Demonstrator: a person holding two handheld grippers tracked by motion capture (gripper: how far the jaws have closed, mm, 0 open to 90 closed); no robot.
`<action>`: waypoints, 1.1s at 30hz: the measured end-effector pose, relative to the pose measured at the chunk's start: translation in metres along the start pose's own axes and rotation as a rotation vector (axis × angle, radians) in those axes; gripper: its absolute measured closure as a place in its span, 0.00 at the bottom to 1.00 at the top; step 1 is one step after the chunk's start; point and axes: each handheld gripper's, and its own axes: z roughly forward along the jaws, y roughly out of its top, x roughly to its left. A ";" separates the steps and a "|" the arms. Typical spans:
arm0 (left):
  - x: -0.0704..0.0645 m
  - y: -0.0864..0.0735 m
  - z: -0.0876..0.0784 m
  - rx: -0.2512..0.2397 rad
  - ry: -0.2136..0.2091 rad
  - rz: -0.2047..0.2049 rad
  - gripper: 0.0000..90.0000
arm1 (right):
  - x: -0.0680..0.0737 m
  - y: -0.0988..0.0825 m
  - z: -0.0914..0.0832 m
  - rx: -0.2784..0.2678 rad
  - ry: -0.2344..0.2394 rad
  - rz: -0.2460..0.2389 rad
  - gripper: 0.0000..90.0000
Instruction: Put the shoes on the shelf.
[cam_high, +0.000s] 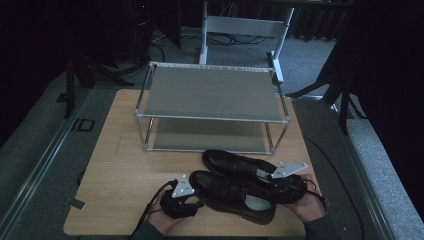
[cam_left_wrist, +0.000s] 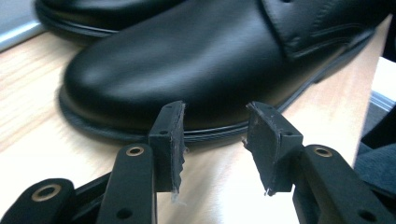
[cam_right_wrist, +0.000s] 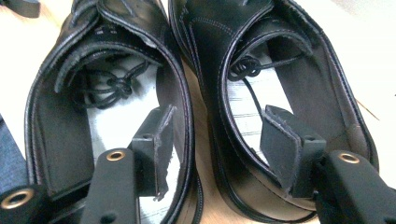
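Black jaws of the left gripper (cam_left_wrist: 214, 144) stand apart right in front of the rounded toe of the near shoe (cam_left_wrist: 196, 70), their pads short of the leather and nothing between them; in the high view the same left gripper (cam_high: 181, 196) sits at the toe end of that shoe (cam_high: 232, 194), held low over the wooden table (cam_high: 120, 165). Farther along, the right gripper (cam_right_wrist: 219, 149) is spread too: one jaw hangs inside the opening of one shoe and the other inside the opening of its neighbour, so the two adjoining inner walls lie between the pads without being pinched. From above, the right gripper (cam_high: 287, 175) shows at the heel end of the pair, where the far shoe (cam_high: 232, 164) lies just beside the near one, both at the front edge of the table. Behind them stands a two-tier shoe rack (cam_high: 212, 117), both shelves bare.

The step in hand appears to be taking hold of the pair, ahead of lifting it toward the rack. Neither gripper has a hold yet. The next move probably calls for the right jaws to close on the two inner walls together, pinching both shoes as one, while the left either closes on the toe's sole edge or steadies it. A shallow bite on stiff, glossy leather could slip, so the jaws likely need to sit deeper before squeezing.
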 end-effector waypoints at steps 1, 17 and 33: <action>0.000 0.000 0.000 0.000 0.000 0.000 0.63 | 0.000 0.000 0.001 0.009 -0.004 -0.014 0.50; -0.021 0.013 0.022 0.011 -0.100 0.052 0.65 | 0.000 0.010 0.012 0.157 0.002 -0.115 0.49; -0.019 0.016 0.023 -0.010 -0.109 0.050 0.66 | -0.011 0.011 0.023 0.248 0.081 -0.113 0.63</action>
